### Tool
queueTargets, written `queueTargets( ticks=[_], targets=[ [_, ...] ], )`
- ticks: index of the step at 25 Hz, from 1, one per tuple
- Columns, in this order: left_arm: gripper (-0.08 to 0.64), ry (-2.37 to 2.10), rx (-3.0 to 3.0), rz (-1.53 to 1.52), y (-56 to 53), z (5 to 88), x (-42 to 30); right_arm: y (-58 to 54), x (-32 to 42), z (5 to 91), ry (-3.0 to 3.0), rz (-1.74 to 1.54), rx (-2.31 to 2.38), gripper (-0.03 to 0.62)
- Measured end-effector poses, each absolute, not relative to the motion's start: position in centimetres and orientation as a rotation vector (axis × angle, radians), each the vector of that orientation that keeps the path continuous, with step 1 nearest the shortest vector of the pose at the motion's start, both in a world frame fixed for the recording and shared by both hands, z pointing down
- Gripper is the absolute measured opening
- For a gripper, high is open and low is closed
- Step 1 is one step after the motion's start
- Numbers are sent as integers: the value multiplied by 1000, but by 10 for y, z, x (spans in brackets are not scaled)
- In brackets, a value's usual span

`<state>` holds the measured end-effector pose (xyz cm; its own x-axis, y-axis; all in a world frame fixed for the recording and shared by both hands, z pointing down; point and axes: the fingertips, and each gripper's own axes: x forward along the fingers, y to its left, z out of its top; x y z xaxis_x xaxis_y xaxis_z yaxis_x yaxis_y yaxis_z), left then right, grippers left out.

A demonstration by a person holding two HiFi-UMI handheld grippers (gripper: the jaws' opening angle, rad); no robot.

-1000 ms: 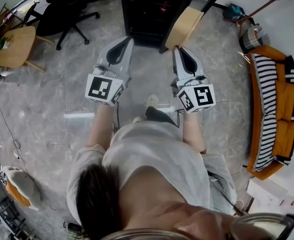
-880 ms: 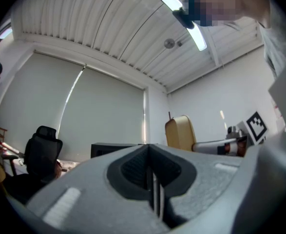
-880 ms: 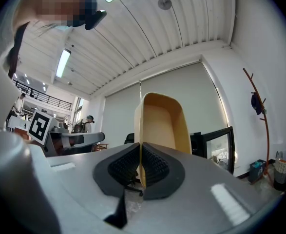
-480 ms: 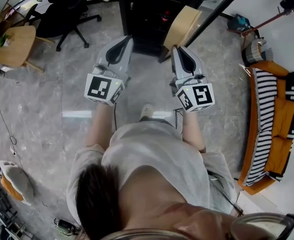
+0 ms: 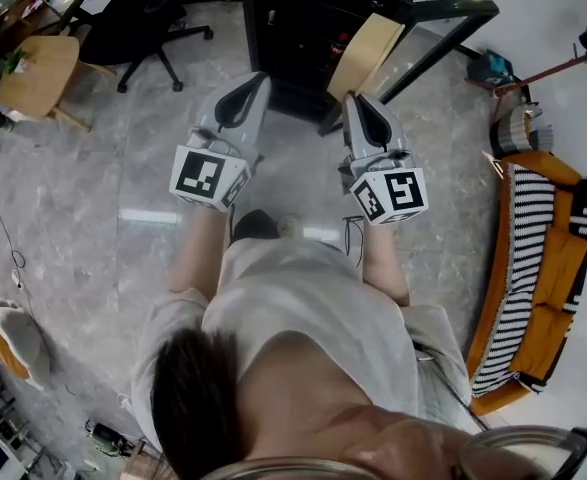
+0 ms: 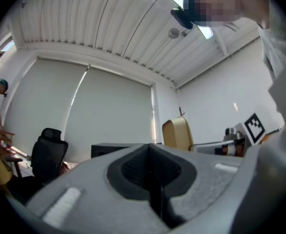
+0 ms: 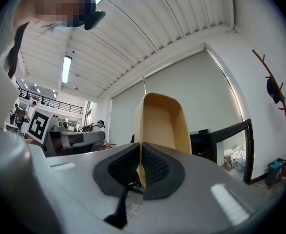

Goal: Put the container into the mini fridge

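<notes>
Marble floor [image 5: 113, 178]: mini fridge [image 5: 308, 28] nearer; right gripper [image 5: 353, 100] pinches container [image 5: 366, 56], left gripper [image 5: 257, 80] closed, empty.

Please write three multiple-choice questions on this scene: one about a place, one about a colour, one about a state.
1. Where is the tan open-topped paper container? A on the floor; B in the right gripper; C inside the fridge.
2. What colour is the boxy mini fridge? A white; B orange; C black.
3. The fridge's glass door is: A open; B shut; C missing.
Answers: B, the jaws clamp its wall; C, its cabinet is dark; A, it stands swung out to one side.
</notes>
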<state>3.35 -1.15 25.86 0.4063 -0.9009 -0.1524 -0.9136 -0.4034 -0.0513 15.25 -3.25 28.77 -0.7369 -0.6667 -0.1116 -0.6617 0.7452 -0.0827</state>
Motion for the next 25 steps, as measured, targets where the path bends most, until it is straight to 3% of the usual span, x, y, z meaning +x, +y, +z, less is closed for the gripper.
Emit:
queueTargets(
  ticks=[25],
  targets=[
    [2, 1586, -2582, 120, -104, 266, -34, -118, 82, 298, 2811, -75, -1131, 8]
  ],
)
